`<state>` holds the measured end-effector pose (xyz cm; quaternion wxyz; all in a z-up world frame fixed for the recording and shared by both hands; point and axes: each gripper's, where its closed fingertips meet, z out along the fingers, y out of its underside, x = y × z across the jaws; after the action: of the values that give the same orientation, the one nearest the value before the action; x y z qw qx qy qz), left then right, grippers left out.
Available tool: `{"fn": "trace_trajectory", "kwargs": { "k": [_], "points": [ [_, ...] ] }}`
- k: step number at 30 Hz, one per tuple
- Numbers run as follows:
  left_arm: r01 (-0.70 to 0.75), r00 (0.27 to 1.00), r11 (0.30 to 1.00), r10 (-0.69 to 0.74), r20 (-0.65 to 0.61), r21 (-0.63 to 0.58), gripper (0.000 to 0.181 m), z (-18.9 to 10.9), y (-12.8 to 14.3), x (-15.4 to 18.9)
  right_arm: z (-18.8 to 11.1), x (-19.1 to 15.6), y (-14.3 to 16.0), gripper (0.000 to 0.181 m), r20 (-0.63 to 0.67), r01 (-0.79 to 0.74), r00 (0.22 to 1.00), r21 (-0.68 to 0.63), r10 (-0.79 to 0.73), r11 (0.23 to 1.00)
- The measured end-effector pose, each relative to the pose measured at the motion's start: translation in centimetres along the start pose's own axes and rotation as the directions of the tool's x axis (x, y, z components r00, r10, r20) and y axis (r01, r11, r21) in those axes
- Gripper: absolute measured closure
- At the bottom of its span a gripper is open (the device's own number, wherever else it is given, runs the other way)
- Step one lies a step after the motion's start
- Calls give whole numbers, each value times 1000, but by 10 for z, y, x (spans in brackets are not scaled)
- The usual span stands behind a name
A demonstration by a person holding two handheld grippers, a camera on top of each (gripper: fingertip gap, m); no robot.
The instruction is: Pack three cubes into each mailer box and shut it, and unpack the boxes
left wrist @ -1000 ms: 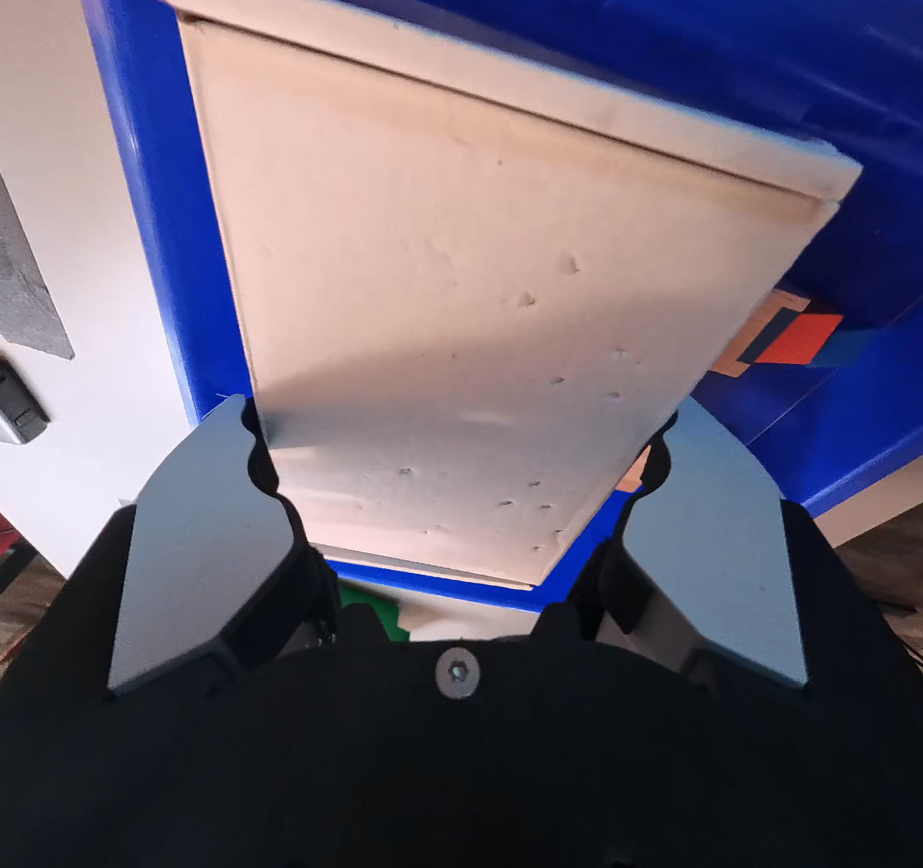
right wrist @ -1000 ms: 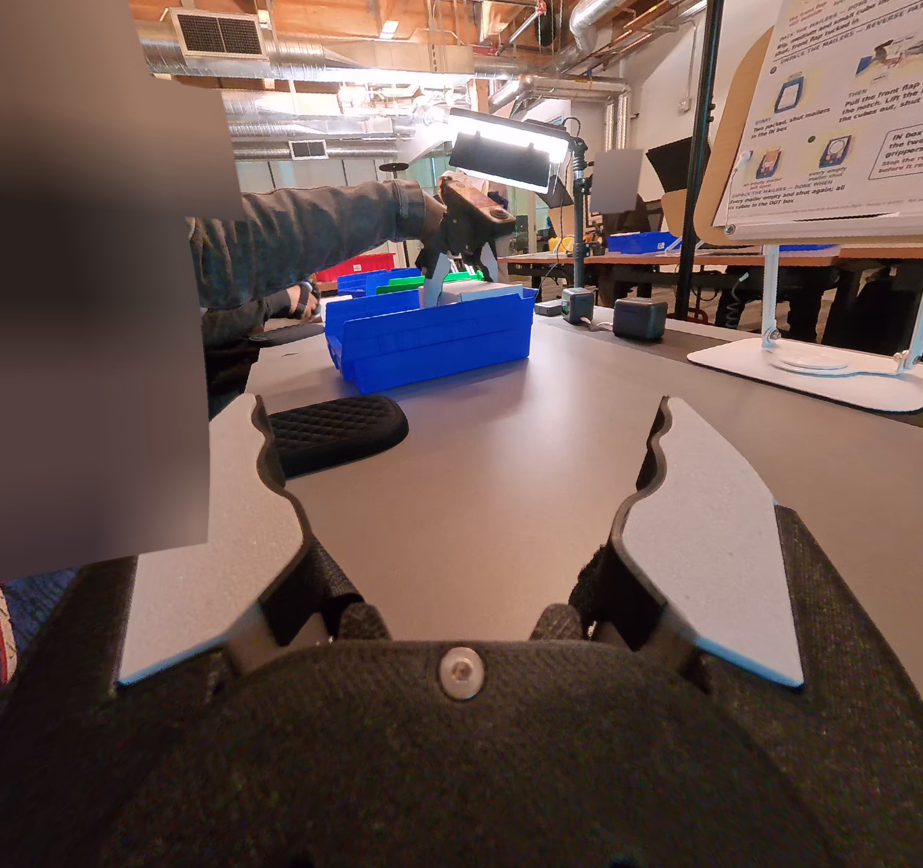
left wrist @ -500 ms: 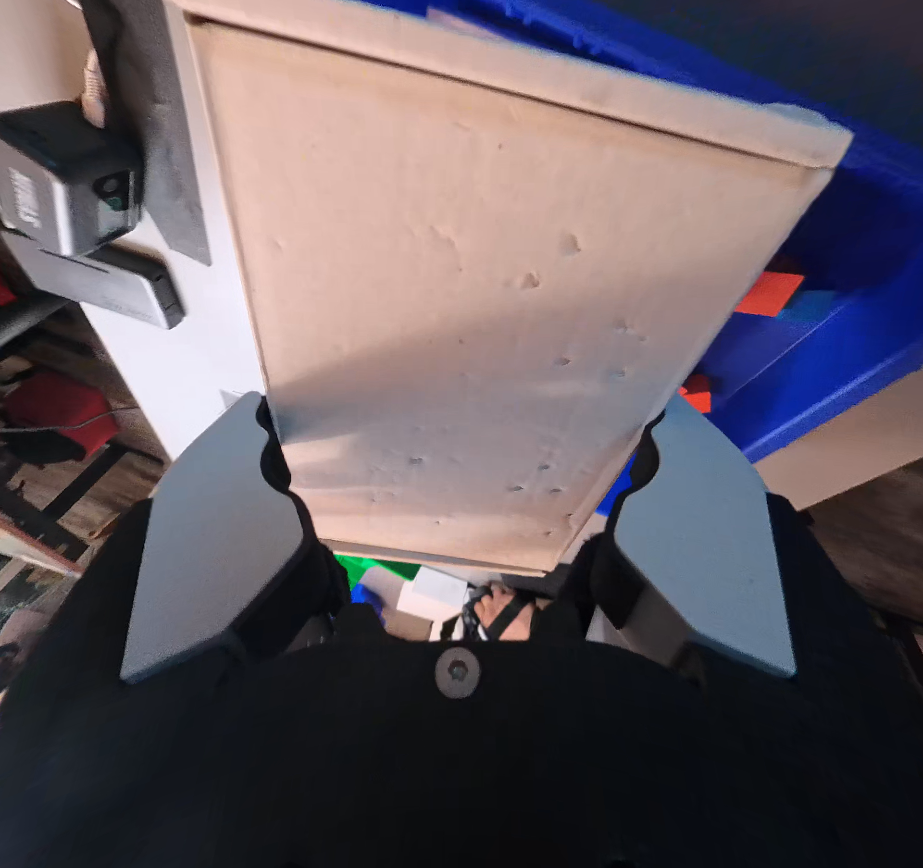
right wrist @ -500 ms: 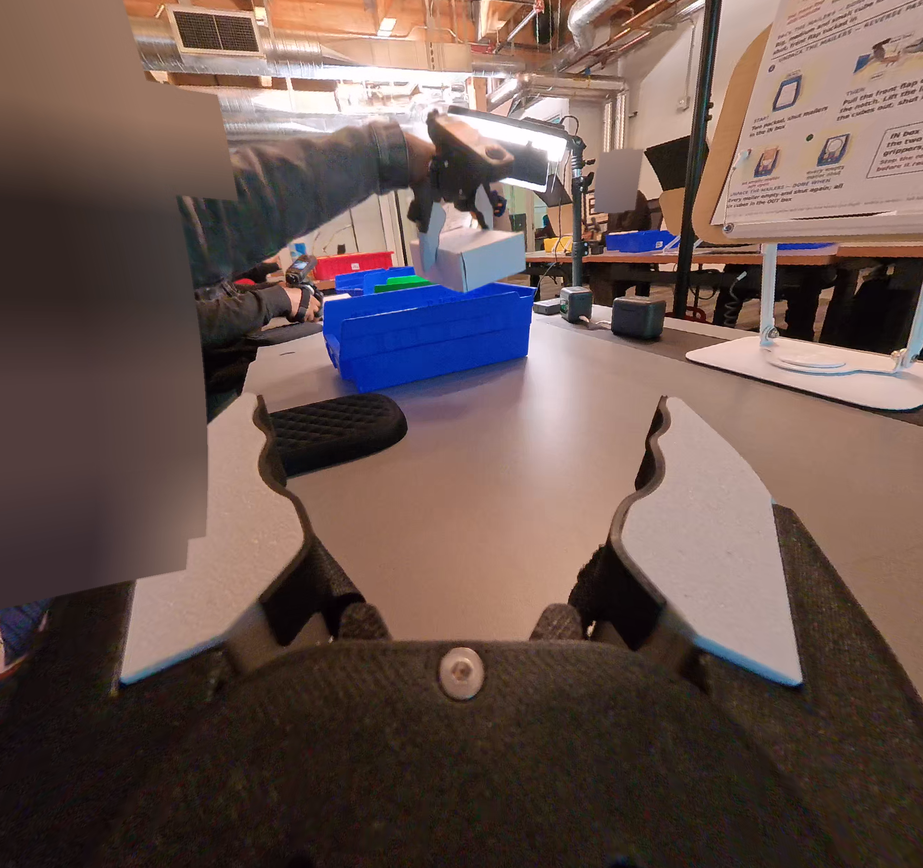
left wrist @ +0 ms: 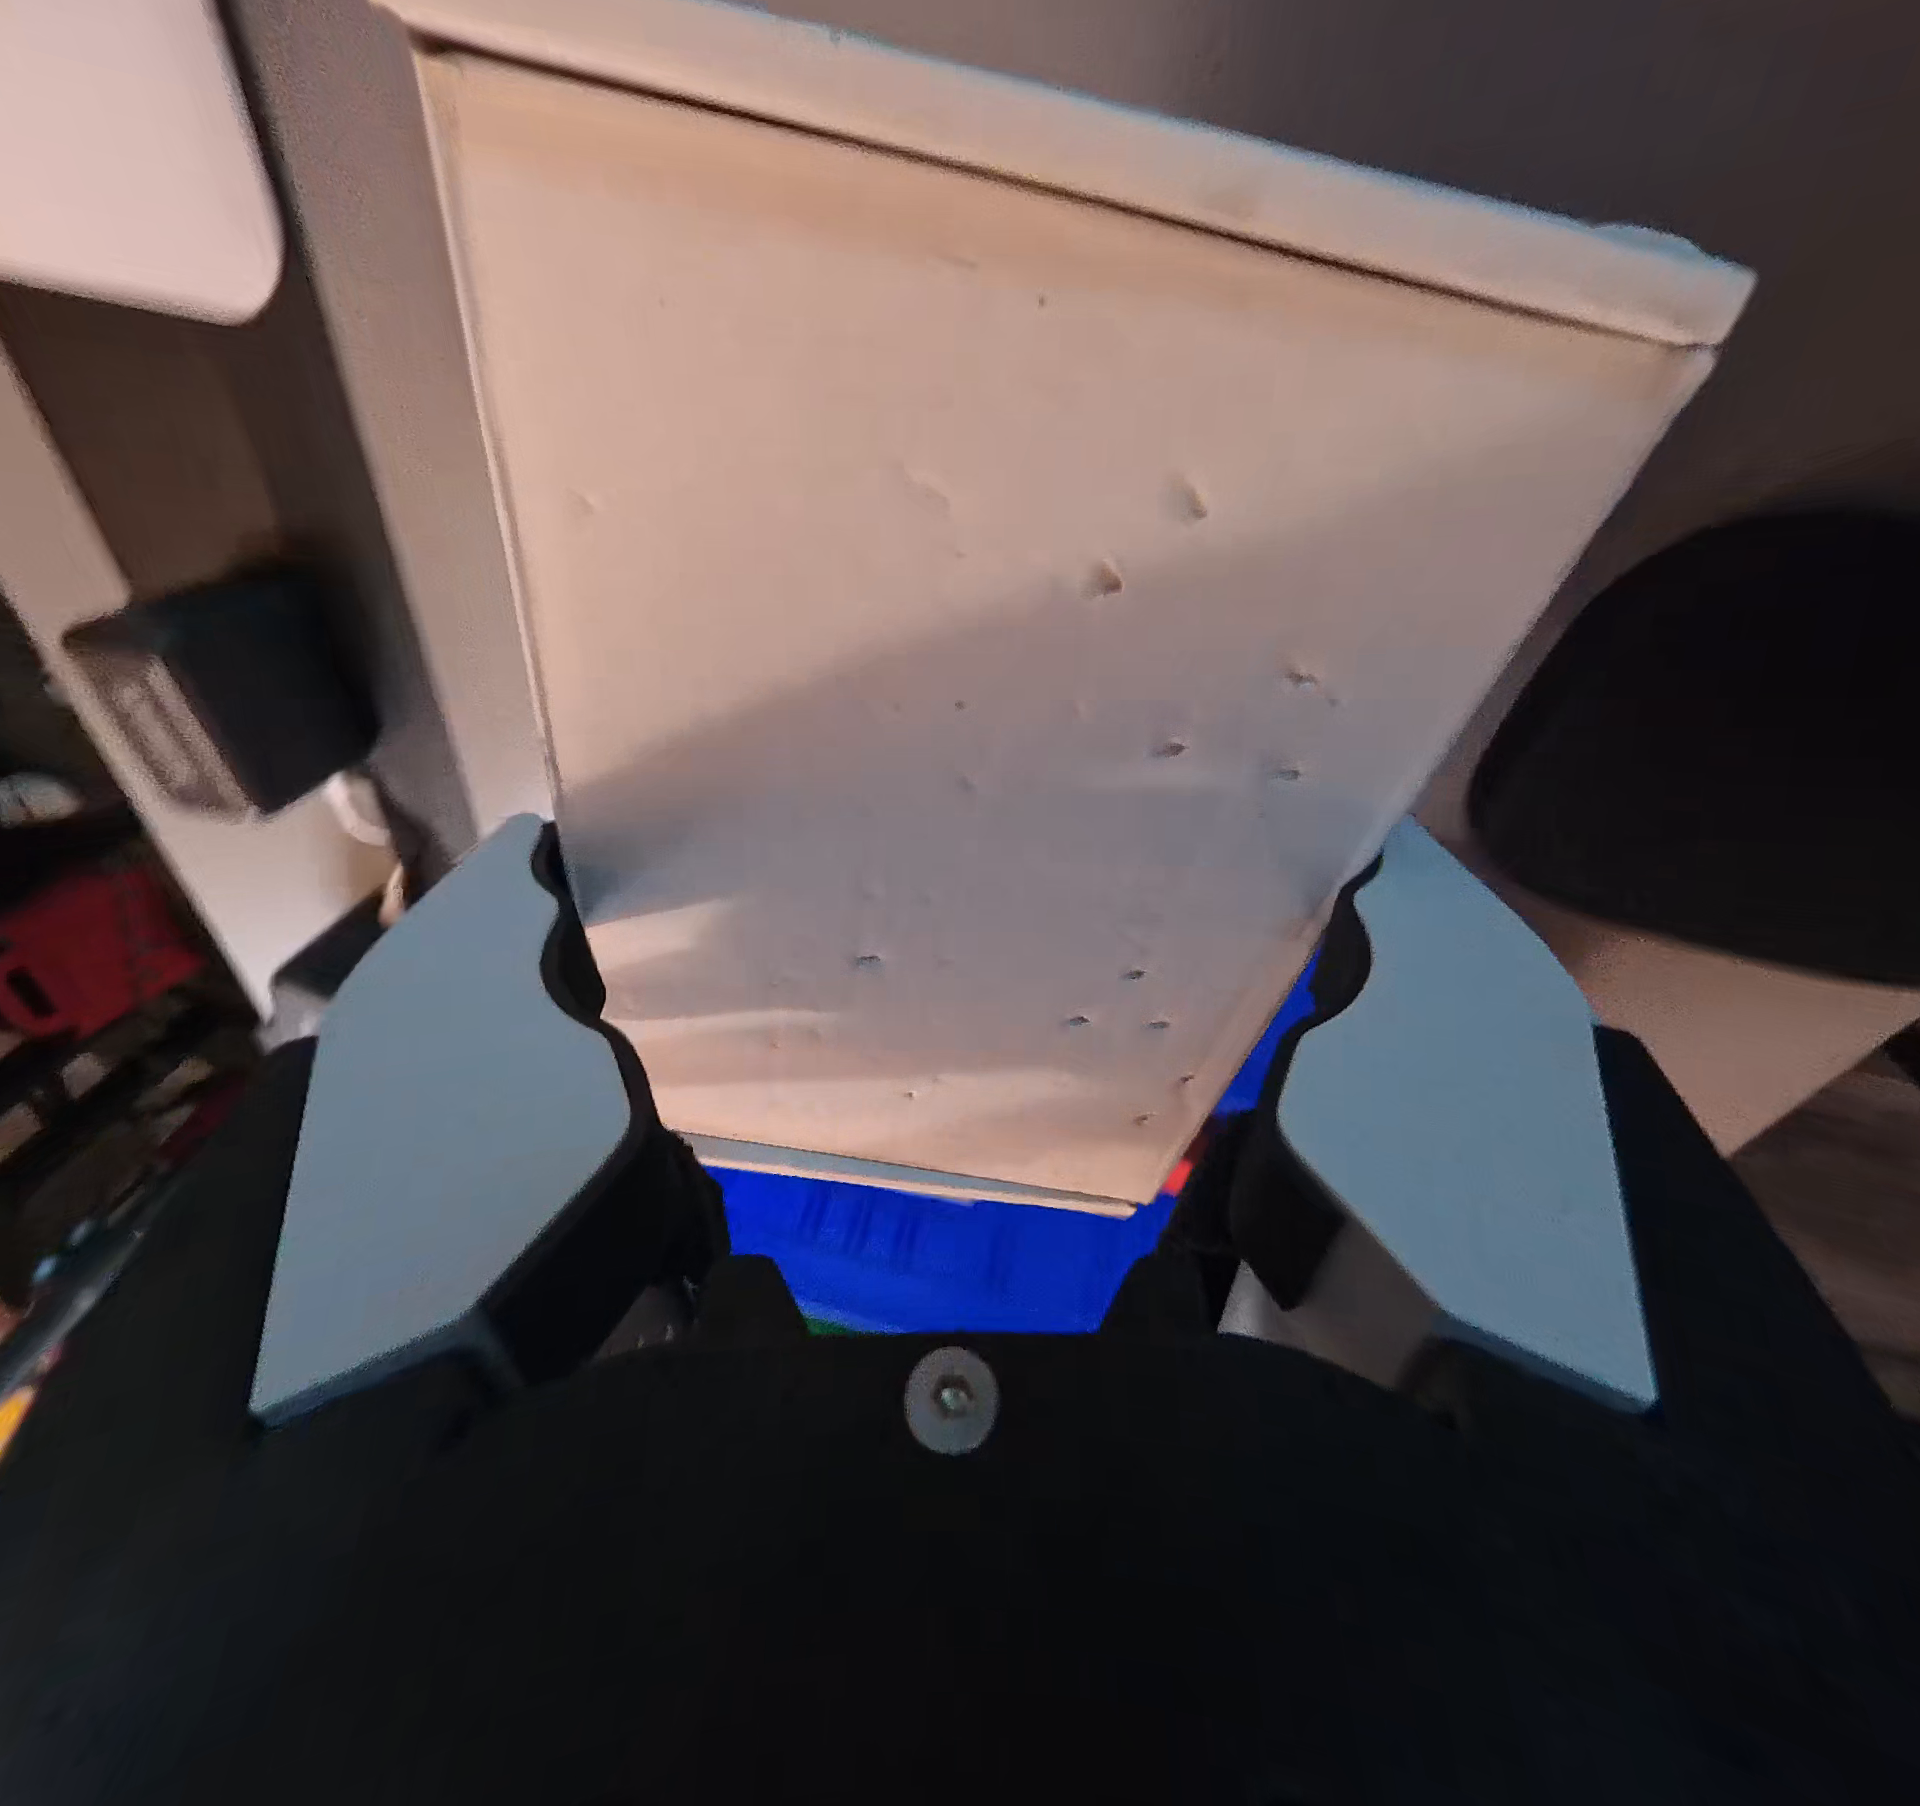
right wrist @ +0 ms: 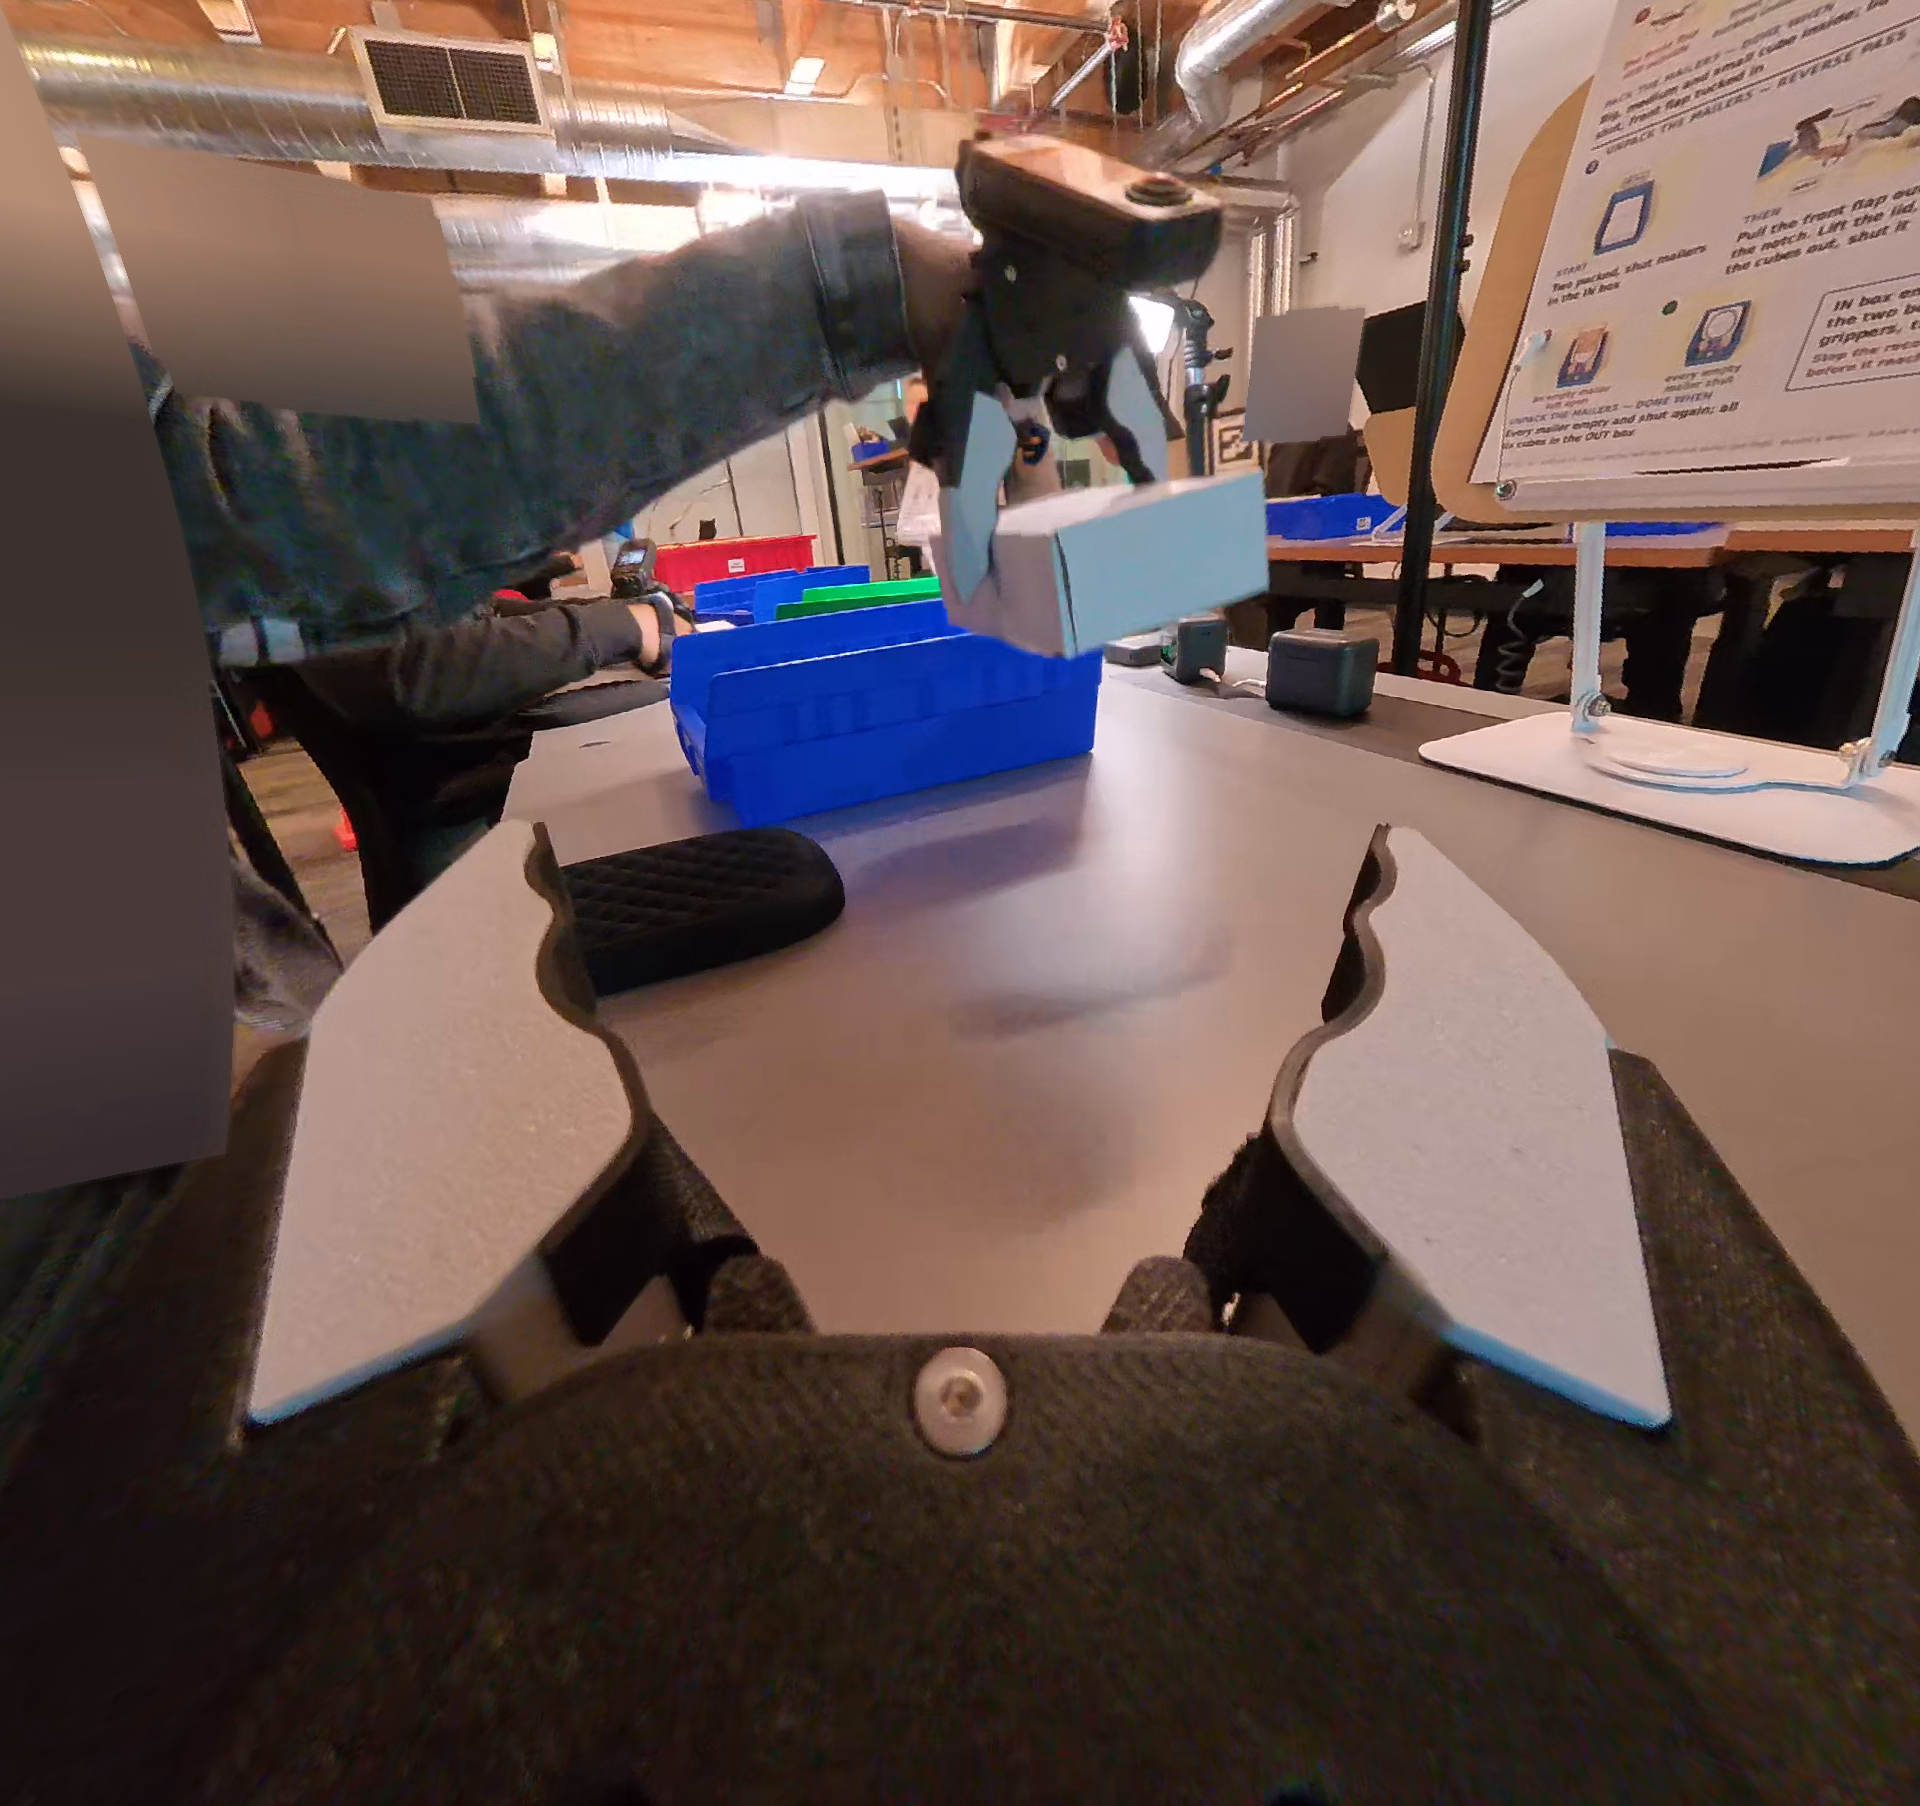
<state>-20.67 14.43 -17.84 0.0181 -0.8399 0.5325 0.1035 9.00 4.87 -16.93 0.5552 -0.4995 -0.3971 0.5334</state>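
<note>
Above the blue plastic bin (right wrist: 883, 717), your left gripper (left wrist: 961, 935) clamps the white cardboard mailer box (left wrist: 987, 634) by its sides — stiff, probably light, dentable; right gripper (right wrist: 956, 935) gapes empty.

The left gripper (right wrist: 1049, 468), clamped on the shut white cardboard mailer box (right wrist: 1117, 556), has lifted it out of the blue plastic bin (right wrist: 883, 717) where it sat a second ago. The box now hangs in the air above the bin's near right corner, tilted, carried higher and further toward the middle of the grey table (right wrist: 1039, 925). A soft shadow has appeared on the tabletop beneath it. The sleeved arm (right wrist: 644, 374) has swung up and across with it.
</note>
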Motion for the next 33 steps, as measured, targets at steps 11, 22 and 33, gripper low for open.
{"fn": "trace_trajectory", "kwargs": {
  "k": [11,22,33],
  "points": [
    [-40,984,999,41,-173,9,47,69,-113,88,0,2,0,43,-7,-16,1000,2,16,1000],
    [6,988,994,11,-151,110,47,78,-148,116,-1,3,0,43,-9,-14,1000,1,14,1000],
    [118,934,313,-357,2,942,41,-28,-127,105,4,8,3,56,-36,-7,999,-50,5,999]
  ]
}}
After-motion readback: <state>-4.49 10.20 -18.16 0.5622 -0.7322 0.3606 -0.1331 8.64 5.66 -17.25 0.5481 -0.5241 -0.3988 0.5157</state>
